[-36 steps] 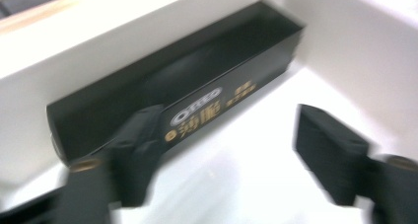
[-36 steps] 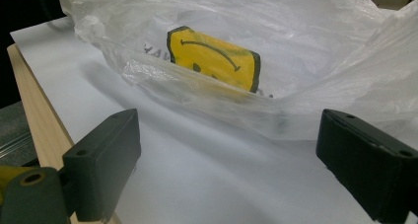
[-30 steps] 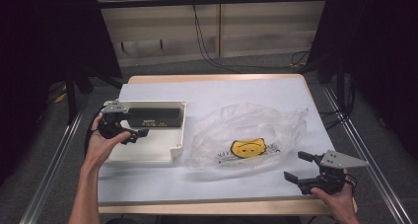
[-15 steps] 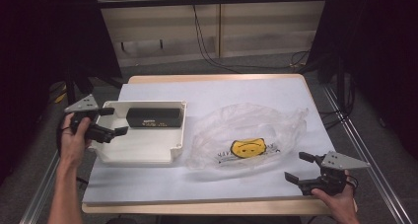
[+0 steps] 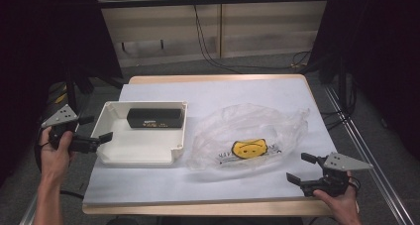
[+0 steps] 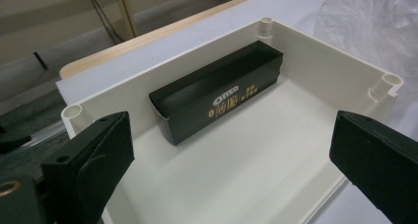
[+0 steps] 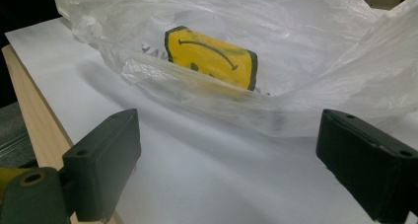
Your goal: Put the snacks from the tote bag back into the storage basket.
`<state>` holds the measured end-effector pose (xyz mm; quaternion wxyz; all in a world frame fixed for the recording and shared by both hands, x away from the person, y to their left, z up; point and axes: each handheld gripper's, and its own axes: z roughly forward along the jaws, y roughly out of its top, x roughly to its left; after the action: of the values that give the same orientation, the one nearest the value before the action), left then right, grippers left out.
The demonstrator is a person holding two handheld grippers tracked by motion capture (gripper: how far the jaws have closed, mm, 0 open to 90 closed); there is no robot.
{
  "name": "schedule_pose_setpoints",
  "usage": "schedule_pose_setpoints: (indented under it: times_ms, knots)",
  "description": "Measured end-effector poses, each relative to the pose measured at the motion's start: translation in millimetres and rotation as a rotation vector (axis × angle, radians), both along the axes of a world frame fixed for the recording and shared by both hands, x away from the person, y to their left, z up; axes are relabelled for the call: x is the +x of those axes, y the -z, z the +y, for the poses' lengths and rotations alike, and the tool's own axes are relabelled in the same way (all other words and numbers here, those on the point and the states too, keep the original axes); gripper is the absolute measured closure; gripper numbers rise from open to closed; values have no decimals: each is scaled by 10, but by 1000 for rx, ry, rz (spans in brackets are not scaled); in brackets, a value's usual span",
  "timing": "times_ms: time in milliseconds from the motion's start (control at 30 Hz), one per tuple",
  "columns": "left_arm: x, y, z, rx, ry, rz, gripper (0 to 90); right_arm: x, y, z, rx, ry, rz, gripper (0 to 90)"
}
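Observation:
A white tray (image 5: 143,157) sits on the left of the table with a black box (image 5: 155,118) lying along its far wall. In the left gripper view the black box (image 6: 217,96) carries gold and white lettering inside the tray (image 6: 315,51). My left gripper (image 5: 98,128) is open just outside the tray's left wall, jaws pointing into it; the left gripper (image 6: 231,135) holds nothing. A crumpled clear plastic bag (image 5: 257,123) with a yellow smiley face (image 5: 249,148) lies right of the tray. My right gripper (image 5: 299,167) is open and empty, near the front right corner. The right gripper (image 7: 229,123) faces the bag (image 7: 296,46) and smiley (image 7: 212,56).
A white sheet (image 5: 218,93) covers the wooden table. The table's front edge (image 5: 198,208) runs close under the right gripper. Cables (image 5: 208,51) trail on the floor behind the table, with a metal frame rail (image 5: 366,150) along the right side.
My left gripper has drawn back to the left, from over the tray's left edge to just beyond the table's side. The right gripper, bag and box have stayed put.

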<state>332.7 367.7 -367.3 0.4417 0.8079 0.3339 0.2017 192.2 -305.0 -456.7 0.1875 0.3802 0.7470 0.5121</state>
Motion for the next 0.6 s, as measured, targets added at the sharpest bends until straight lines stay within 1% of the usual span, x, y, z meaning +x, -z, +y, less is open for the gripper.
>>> schedule_pose_setpoints:
  times_ms: [33,67,133,167,233,267,300,367,400,433,467,500,533,567,600]
  knots:
    - [-24,2,-18,3,-11,3,30,1,0,-2,0,0,0,92]
    - [-73,0,-41,13,-29,-5,31,0,-1,0,0,0,1,92]
    - [-159,11,-68,4,-26,-6,27,-7,-6,2,2,-2,-2,92]
    - [-217,20,-93,21,-29,-13,28,-12,-5,0,1,-1,-3,92]
    - [-292,34,-123,19,-33,-15,28,-12,-2,-12,0,0,-1,92]
    - [-334,41,-145,29,-39,-21,27,-13,-2,-15,0,-1,-5,92]
    - [-367,47,-162,29,-41,-22,27,-18,-4,-17,0,2,-4,92]
    - [-441,67,-188,3,-34,-29,23,-22,-10,-24,-1,5,-8,92]
    - [-485,81,-205,15,-39,-32,26,-23,-11,-24,0,6,-8,92]
    - [-518,100,-218,17,-50,-36,26,-23,-12,-23,-2,5,-10,92]
    - [-547,119,-222,8,-59,-31,23,-24,-12,-19,-2,2,-9,92]
    - [-588,136,-237,-14,-85,-24,26,-24,-11,-14,-2,0,-8,92]
    - [-636,152,-267,-25,-121,-32,27,-25,-10,-9,-2,3,-6,92]
    - [-661,167,-289,-22,-129,-26,24,-22,-8,-10,-2,1,-5,92]
    - [-697,204,-327,-22,-119,-15,25,-20,-6,-11,-2,3,-5,92]
